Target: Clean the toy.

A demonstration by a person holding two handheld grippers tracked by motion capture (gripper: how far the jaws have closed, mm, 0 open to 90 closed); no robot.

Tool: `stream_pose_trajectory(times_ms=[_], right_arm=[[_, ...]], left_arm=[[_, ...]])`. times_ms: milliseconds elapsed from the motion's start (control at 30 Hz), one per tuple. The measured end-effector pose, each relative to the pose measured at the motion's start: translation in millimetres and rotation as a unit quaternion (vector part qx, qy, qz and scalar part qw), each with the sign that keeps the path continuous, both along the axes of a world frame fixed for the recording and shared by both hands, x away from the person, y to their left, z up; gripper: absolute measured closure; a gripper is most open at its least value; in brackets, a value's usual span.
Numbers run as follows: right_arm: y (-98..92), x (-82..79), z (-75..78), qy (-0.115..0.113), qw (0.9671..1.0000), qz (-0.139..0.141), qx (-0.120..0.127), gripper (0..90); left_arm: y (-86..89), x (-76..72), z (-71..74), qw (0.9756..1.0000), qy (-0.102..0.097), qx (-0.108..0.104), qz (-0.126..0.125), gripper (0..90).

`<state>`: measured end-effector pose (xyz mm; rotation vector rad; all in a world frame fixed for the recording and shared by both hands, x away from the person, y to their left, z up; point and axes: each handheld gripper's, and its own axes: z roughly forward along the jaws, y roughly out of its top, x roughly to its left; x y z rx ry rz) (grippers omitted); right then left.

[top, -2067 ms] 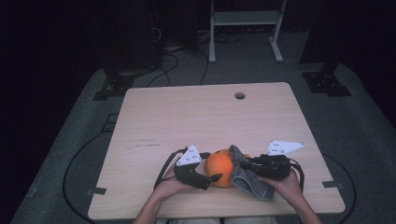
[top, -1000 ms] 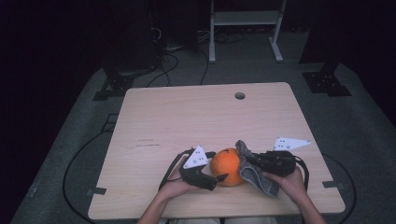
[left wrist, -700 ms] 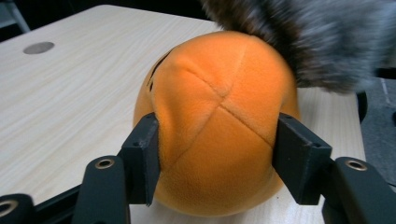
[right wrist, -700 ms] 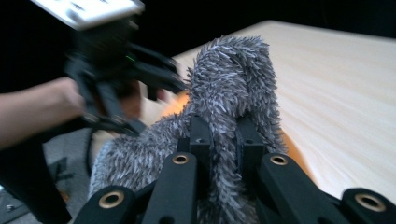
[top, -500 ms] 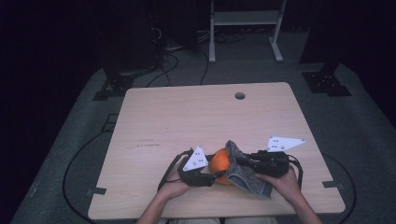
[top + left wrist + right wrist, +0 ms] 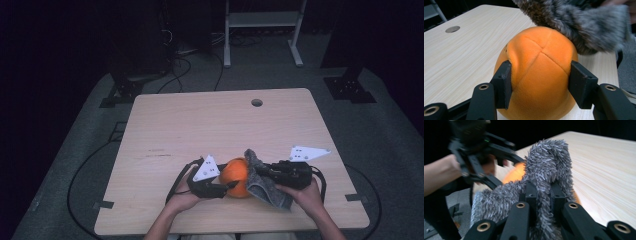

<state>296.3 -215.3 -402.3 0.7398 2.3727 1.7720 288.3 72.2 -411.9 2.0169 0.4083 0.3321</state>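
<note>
An orange plush ball sits near the front edge of the light wooden table, between the person's two hands. In the left gripper view the ball has stitched seams crossing on its top, and the two black pads press into its sides hard enough to dent the fabric on the left. The left gripper has just been closing and now clamps the ball, its jaws at a middling width set by the ball. In the high view it reaches in from the left, the grey three-cornered plate on top tilted toward the camera, and the left hand wraps its handle.

The right gripper comes in from the other side, held by the right hand. Its jaws stand narrow and pinch a fold of a shaggy grey cloth, as the right gripper view shows: the cloth rises between the pads and curls over above them. In the high view the cloth hangs against the right flank of the ball and drapes down onto the table beside it. In the left gripper view its grey pile lies on the upper right of the ball, touching it.

A round cable hole lies in the table's far side, well apart from the ball
</note>
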Motion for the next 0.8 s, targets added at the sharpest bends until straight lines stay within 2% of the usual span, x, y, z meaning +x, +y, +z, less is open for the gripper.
stream_pose_trajectory(times_ms=[100, 167, 200, 267, 367, 400, 500, 567, 633, 700, 800], right_arm=[[7.2, 0.1, -2.8, -0.005, 0.9998, 0.000, -0.019, 80.3], [5.2, 1.8, -6.7, 0.001, 0.9996, -0.003, -0.027, 80.3], [3.0, 2.0, -8.1, -0.001, 0.9995, -0.008, -0.031, 80.3], [-2.4, 2.9, -9.4, 0.007, 0.9995, -0.014, -0.027, 80.3], [-7.0, 4.5, -11.1, 0.012, 0.9995, -0.017, -0.025, 80.3], [-7.7, 4.8, -11.6, 0.013, 0.9994, -0.018, -0.025, 80.3], [-11.2, 6.2, -16.0, 0.020, 0.9992, -0.026, -0.022, 80.2], [-16.0, 7.6, -17.3, 0.020, 0.9988, -0.039, -0.021, 80.2], [-19.7, 9.0, -18.4, 0.026, 0.9982, -0.051, -0.020, 80.2], [-22.3, 9.4, -17.7, 0.026, 0.9979, -0.056, -0.019, 80.2], [-21.8, 5.4, -7.6, 0.008, 0.9990, -0.043, -0.006, 80.2]], left_arm=[[-2.9, -1.9, -2.5, 0.9999, 0.005, 0.005, -0.011, 37.3], [-2.0, 0.1, -4.5, 0.9994, 0.017, 0.001, -0.030, 28.9], [-0.5, 1.7, -5.4, 0.9995, 0.009, -0.001, -0.031, 25.5], [1.3, 6.2, -7.6, 0.9994, 0.019, -0.005, -0.030, 17.7], [-1.2, 10.7, -16.9, 0.9995, 0.021, 0.008, -0.024, 12.8], [-3.0, 10.9, -20.5, 0.9994, 0.020, 0.008, -0.026, 12.9], [-5.4, 7.9, -21.1, 0.9996, -0.001, 0.007, -0.027, 18.1], [-5.2, 4.3, -19.6, 0.9996, -0.019, 0.004, -0.021, 31.1], [-4.7, 2.8, -16.3, 0.9996, -0.026, 0.007, -0.009, 37.3], [-3.9, 2.1, -11.8, 0.9996, -0.026, 0.011, -0.004, 39.0], [-4.2, -0.9, -6.1, 0.9985, -0.047, 0.027, 0.010, 40.0]])
